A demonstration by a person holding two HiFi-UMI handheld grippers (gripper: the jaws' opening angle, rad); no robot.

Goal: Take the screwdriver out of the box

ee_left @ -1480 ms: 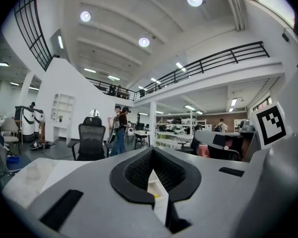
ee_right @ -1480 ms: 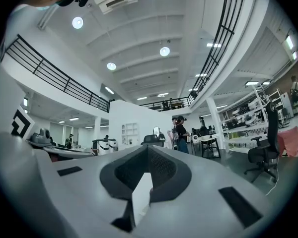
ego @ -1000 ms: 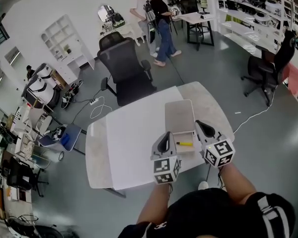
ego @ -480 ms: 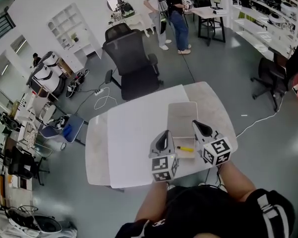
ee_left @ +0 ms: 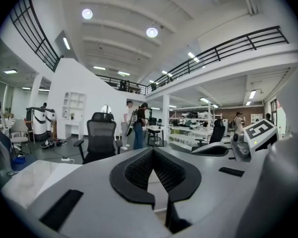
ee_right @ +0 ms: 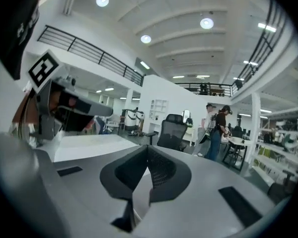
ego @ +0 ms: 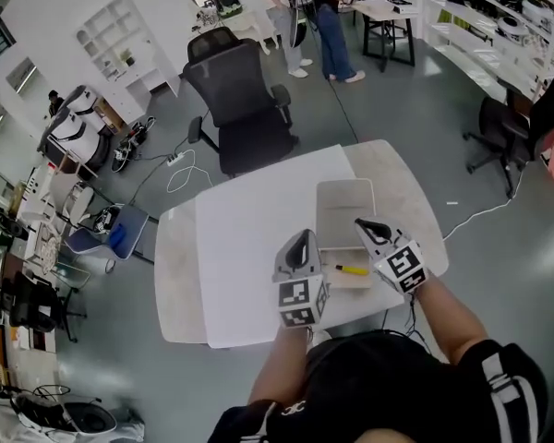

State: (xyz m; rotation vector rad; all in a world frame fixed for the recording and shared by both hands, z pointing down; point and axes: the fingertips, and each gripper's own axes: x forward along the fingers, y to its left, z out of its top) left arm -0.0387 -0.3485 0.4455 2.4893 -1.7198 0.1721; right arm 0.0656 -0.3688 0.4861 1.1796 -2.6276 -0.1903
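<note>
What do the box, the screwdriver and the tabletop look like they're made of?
The box is pale beige and matte, likely cardboard or thin wood; too small to tell. The screwdriver has a bright yellow handle, probably plastic; its shaft is hard to make out. The table has a smooth white middle and mottled, stone-like ends, perhaps laminate.

A white table (ego: 245, 247) holds an open box (ego: 343, 212). A yellow screwdriver (ego: 352, 269) lies inside it. The left gripper (ego: 300, 245) is just beside the box. The right gripper (ego: 369, 230) is over its right edge. A black chair (ego: 240, 109) stands behind.
</note>
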